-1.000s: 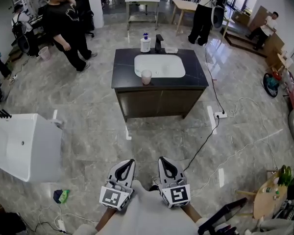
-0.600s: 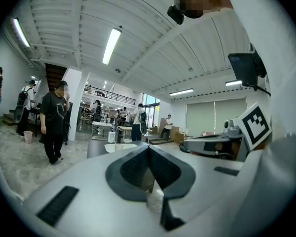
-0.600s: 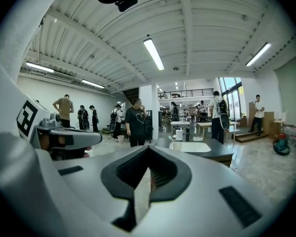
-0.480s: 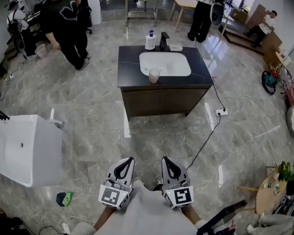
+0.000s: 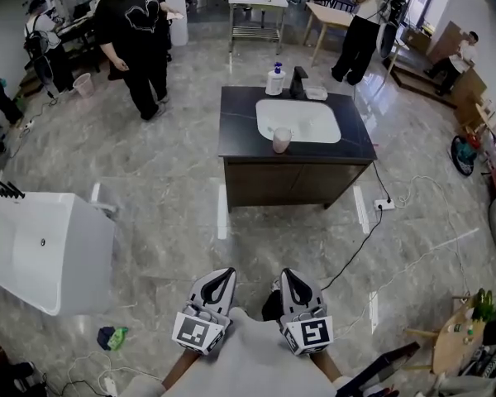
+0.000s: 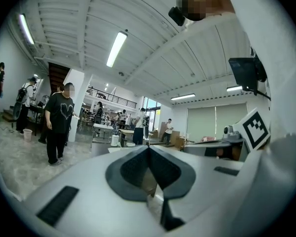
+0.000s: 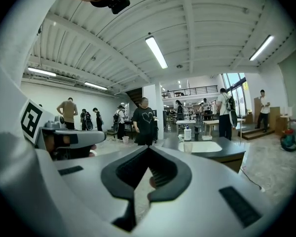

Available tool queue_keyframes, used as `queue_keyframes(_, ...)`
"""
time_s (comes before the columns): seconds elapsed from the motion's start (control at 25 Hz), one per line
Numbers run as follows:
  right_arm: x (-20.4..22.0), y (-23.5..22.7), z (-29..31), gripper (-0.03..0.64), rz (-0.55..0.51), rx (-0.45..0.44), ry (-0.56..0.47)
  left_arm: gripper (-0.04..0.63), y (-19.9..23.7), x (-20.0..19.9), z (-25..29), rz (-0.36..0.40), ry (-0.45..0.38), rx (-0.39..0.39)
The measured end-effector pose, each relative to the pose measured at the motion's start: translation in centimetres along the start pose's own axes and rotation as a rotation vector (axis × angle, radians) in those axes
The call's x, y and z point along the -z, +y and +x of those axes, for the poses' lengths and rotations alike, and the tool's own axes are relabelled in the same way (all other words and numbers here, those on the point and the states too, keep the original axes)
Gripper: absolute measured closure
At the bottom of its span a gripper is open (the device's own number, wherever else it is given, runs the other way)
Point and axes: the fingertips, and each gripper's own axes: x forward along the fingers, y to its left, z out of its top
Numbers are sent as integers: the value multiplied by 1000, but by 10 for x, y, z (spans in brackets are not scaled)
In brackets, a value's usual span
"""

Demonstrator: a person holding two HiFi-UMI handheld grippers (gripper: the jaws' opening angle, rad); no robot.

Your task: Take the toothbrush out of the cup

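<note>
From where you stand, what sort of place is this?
Probably a big open workshop or test hall: a sink cabinet stands alone mid-floor, a white bathtub sits nearby, and a power cable trails across the floor.

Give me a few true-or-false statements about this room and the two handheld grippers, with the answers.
1. The cup stands upright at the front edge of the white sink, which is set in a dark counter. True.
2. The left gripper and the right gripper are both shut and hold nothing. True.
3. The right gripper touches the cup. False: both grippers are close to the person's body, with a stretch of floor between them and the counter.
4. A bottle lies on its side in the sink. False: the bottle stands upright behind the sink, beside the faucet.
5. A white tub stands at the left of the head view. True.
</note>
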Motion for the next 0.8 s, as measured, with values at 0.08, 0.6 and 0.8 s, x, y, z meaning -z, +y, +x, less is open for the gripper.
queue_keyframes(0.08, 0, -3, 3, 612, -25, 9, 15, 600, 0, -1, 5, 1, -4, 7)
queue_keyframes(0.6, 7, -47, 47, 612, -48, 22, 28, 600, 5, 6, 75, -6, 21, 47)
queue_keyframes(0.8, -12, -77, 79, 612, -134, -18, -44, 600, 19, 1, 119, 18, 38, 46)
